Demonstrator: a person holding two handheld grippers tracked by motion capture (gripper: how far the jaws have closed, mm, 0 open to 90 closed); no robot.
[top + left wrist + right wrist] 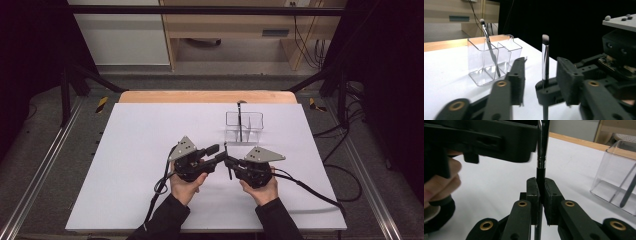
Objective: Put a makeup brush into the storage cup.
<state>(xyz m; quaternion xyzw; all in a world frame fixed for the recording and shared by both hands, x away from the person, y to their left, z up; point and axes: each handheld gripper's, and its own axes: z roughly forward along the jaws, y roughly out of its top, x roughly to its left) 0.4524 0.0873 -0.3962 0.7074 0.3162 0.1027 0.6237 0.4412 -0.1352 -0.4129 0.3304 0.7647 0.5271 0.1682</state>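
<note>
Two tools mid-table — right tool (540,195) clamping brush (542,147) — edges well apart.

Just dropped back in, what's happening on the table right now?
A person holds a gripper in each hand over the white table. The right gripper is shut on a makeup brush, holding it upright with its bristles up. The left gripper is open, its jaws standing either side of that brush without closing on it. Farther back stands a clear divided organizer with another brush already leaning in one compartment.
</note>
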